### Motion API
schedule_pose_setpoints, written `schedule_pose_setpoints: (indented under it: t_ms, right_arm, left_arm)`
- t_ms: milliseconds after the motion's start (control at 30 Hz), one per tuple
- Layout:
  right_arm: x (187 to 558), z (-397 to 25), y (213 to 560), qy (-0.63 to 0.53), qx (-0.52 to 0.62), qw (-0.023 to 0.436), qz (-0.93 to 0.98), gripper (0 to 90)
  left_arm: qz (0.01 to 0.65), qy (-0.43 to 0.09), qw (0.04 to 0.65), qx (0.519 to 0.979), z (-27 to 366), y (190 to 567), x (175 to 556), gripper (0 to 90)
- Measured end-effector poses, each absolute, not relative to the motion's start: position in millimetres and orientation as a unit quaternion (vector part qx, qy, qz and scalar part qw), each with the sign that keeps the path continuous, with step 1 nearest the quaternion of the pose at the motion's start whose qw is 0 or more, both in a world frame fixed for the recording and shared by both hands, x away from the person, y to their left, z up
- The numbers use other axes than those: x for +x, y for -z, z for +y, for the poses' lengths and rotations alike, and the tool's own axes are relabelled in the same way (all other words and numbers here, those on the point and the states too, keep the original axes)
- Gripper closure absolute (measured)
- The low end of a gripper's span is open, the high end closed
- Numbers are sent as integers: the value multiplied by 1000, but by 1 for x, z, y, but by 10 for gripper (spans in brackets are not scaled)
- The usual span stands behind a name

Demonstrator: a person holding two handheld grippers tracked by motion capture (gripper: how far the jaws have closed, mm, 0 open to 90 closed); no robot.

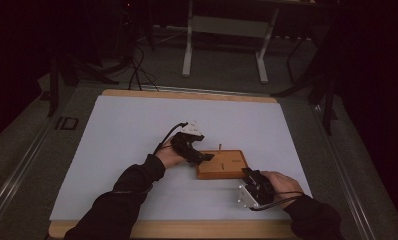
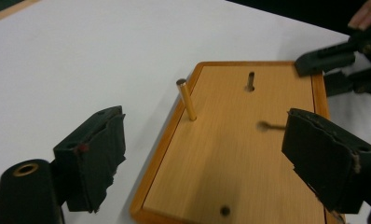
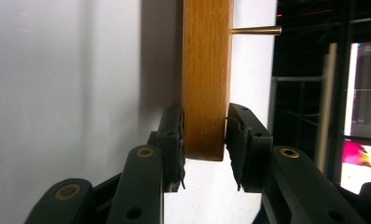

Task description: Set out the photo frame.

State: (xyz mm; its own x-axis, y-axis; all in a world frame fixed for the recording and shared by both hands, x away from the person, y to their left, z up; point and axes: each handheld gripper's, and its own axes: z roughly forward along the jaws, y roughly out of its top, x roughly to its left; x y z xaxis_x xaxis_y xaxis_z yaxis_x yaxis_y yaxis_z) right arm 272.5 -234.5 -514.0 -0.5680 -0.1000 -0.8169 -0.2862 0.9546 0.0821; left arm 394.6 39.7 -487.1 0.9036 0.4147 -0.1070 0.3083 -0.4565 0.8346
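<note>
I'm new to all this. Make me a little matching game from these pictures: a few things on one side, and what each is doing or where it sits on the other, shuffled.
Things:
1. left tool
2. right tool
3. brass pin
4. wooden board

States or places:
A. lies on the white table sheet
B. stands upright in a hole near the board's edge
C. open, hovering above the board
D. clamped on the board's edge

Pairs: 1-C, 2-D, 3-B, 4-A
</note>
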Motion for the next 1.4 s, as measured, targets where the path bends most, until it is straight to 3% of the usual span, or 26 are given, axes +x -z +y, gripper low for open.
schedule_pose_setpoints:
  t_ms: [667,1400]
  right_arm:
    - [311,-228,467,-101,-98,343,929,677]
    - [388,-230,420,-157,-30,207,965,684]
  left_arm:
    - [227,-67,489,840,101,485,357,105]
    - [231,-48,500,833,111,503,333,104]
